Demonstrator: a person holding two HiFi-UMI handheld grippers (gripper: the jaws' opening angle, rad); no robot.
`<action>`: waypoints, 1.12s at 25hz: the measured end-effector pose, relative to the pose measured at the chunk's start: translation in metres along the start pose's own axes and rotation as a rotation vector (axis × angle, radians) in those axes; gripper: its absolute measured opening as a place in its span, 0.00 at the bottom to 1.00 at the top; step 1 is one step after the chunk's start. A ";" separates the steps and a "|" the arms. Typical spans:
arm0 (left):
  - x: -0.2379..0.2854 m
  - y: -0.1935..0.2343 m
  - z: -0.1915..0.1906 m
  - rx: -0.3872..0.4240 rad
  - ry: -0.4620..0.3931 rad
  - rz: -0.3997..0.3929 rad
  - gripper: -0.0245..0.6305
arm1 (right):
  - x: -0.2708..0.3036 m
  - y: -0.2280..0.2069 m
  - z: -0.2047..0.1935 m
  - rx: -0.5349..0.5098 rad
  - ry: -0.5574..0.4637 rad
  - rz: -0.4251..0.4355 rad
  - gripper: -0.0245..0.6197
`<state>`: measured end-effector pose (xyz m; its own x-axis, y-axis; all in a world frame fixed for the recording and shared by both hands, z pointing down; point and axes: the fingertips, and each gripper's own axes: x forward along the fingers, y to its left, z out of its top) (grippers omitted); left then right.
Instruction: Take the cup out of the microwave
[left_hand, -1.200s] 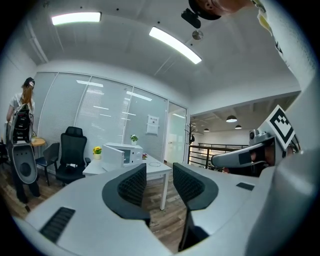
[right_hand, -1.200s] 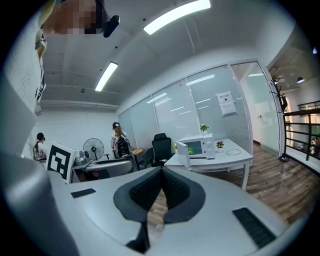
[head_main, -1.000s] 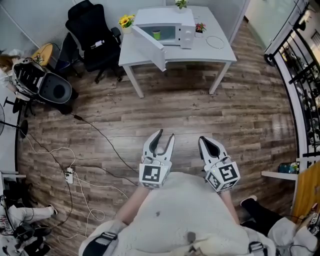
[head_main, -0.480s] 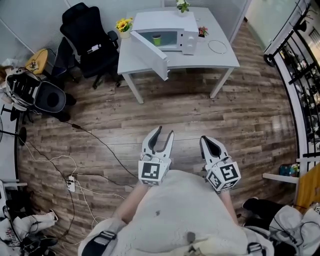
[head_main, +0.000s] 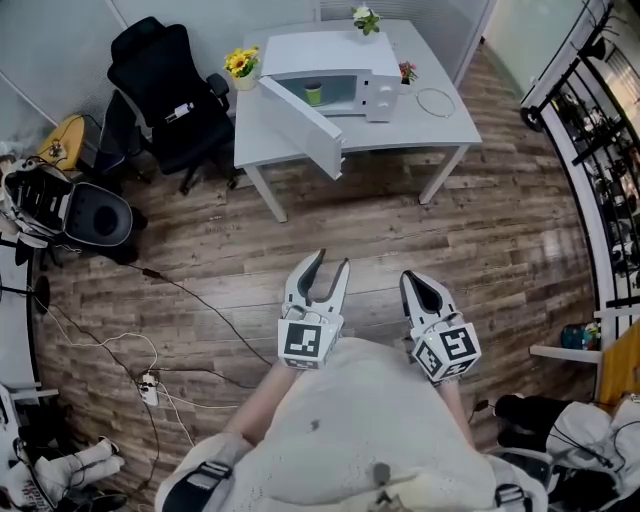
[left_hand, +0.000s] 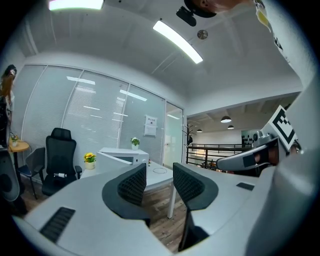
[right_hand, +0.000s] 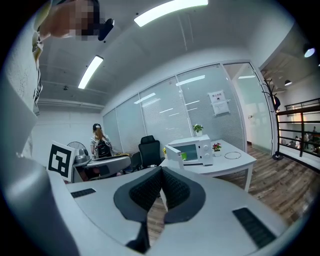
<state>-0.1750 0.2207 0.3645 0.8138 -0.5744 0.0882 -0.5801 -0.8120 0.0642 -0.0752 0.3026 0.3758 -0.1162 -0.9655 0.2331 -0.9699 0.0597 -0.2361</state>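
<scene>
A small green cup (head_main: 314, 95) stands inside the white microwave (head_main: 335, 50), whose door (head_main: 300, 125) hangs open to the left. The microwave sits on a white table (head_main: 440, 115) far ahead across the wooden floor. My left gripper (head_main: 332, 260) is held in front of the person's chest, open, with nothing between its fingers (left_hand: 132, 185). Beside it my right gripper (head_main: 412, 280) is shut and empty, its pads (right_hand: 150, 190) touching. The right gripper view also shows the cup (right_hand: 184, 156) in the microwave (right_hand: 195, 149), well out of reach.
A black office chair (head_main: 165, 85) stands left of the table, with yellow flowers (head_main: 240, 64) on the table corner. A plant (head_main: 365, 15) tops the microwave. Cables and a power strip (head_main: 150, 388) lie on the floor at left. A railing (head_main: 600, 150) runs along the right.
The table and microwave have come closer and sit lower in the head view as the person walks toward them. Both grippers keep their pose and jaw state.
</scene>
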 end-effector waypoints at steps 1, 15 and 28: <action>0.001 0.006 0.000 -0.004 -0.001 -0.001 0.29 | 0.006 0.001 0.000 -0.002 -0.001 -0.005 0.05; 0.024 0.039 -0.020 -0.022 0.022 -0.006 0.29 | 0.052 -0.007 -0.007 -0.001 0.035 -0.009 0.05; 0.080 0.090 -0.021 -0.027 0.019 0.155 0.29 | 0.143 -0.044 0.019 -0.038 0.048 0.125 0.05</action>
<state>-0.1625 0.1036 0.3985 0.7135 -0.6906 0.1183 -0.6999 -0.7103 0.0748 -0.0453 0.1575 0.4011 -0.2459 -0.9367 0.2492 -0.9545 0.1893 -0.2306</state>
